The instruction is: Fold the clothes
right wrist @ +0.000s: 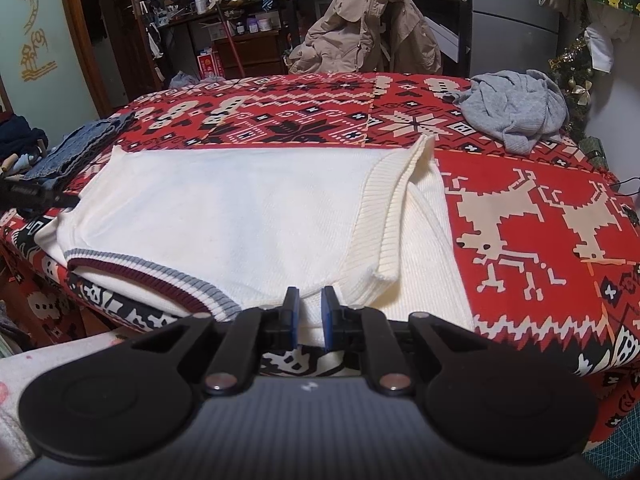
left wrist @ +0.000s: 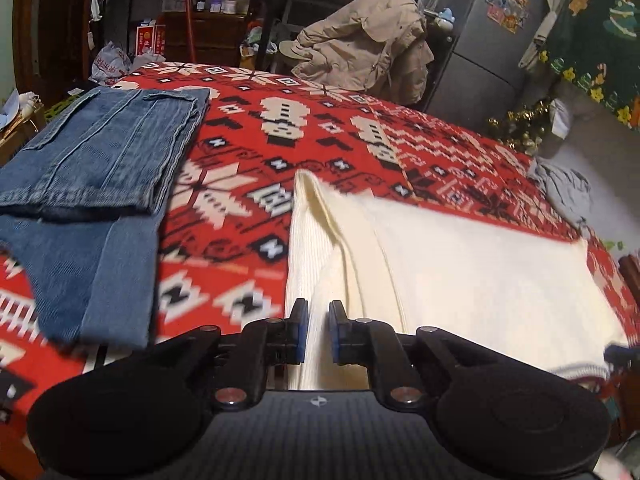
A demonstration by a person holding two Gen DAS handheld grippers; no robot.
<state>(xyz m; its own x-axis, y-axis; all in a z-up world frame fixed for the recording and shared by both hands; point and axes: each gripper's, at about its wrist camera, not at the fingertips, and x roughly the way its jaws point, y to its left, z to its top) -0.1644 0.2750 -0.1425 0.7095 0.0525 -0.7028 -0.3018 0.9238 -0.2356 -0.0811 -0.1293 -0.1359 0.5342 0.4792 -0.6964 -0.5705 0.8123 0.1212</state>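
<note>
Cream sweater [right wrist: 224, 208] lies flat and partly folded on the worktop, which is covered in a red Christmas-pattern cloth [right wrist: 532, 216] with reindeer and snowflakes. The sweater's maroon-and-grey striped hem [right wrist: 152, 272] sits at the near left edge in the right wrist view, and a ribbed sleeve [right wrist: 392, 216] is folded across its right side. The left hand-held gripper [left wrist: 319, 332] has its blue-padded jaws slightly apart with the sweater's ribbed edge [left wrist: 312, 248] running between them, though whether it's actually pinching the knit is hard to tell. The right hand-held gripper [right wrist: 307, 316] looks the same, jaws a bit apart over the near edge of the sweater. Folded jeans [left wrist: 92, 184] sit off to the left, apart from the sweater, and a crumpled grey garment [right wrist: 516, 112] lies at the far right corner.
</note>
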